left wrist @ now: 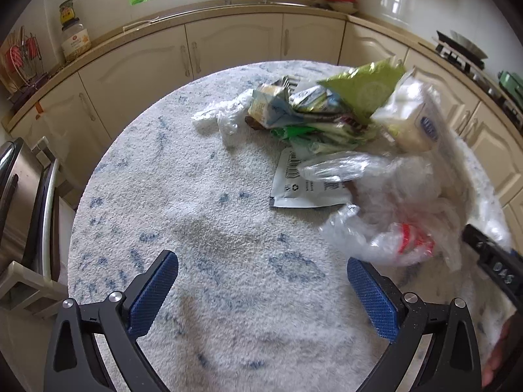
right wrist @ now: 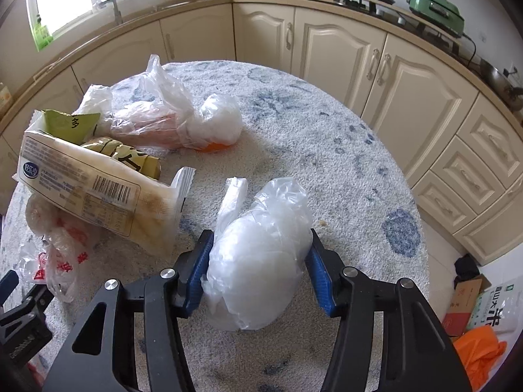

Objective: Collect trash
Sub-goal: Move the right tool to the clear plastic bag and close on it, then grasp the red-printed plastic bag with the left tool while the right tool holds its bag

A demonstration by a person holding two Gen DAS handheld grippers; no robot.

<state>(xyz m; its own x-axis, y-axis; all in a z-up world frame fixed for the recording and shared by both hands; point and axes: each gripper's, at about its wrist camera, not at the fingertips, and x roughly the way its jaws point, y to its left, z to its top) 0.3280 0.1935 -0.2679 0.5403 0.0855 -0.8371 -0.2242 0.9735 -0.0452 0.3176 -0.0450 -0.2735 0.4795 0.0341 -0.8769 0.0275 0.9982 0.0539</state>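
Although both cameras look down on the same round table (right wrist: 327, 137), its nubbly white-and-blue cover fills most of each view and the table's near edge is cut off by the gripper frames. Seen from the right wrist, the right gripper (right wrist: 260, 251) has its blue ribbed pads pressed against both flanks of a rounded white plastic bag bundle (right wrist: 261, 254), which sits on the cover; the bag's underside and whatever is inside it are hidden by the cloudy film. Left of it lies a long cream bread wrapper (right wrist: 98, 189) with a barcode, leaning over a green snack packet (right wrist: 70, 124) that it partly covers. A thin clear bag with red print (right wrist: 62, 261) is crumpled at the left rim, its lettering too creased to read. Farther back, a second knotted white bag (right wrist: 215, 121) rests against wrinkled transparent film.

From the left wrist, the left gripper (left wrist: 261, 297) hovers over bare cover with its fingers spread wide and nothing between them. The trash heap (left wrist: 320, 114) lies ahead and to the right, blurred, so its flattened cartons and foil wrappers run together. A flat grey mailer pouch (left wrist: 307, 189) sticks out from under clear film.
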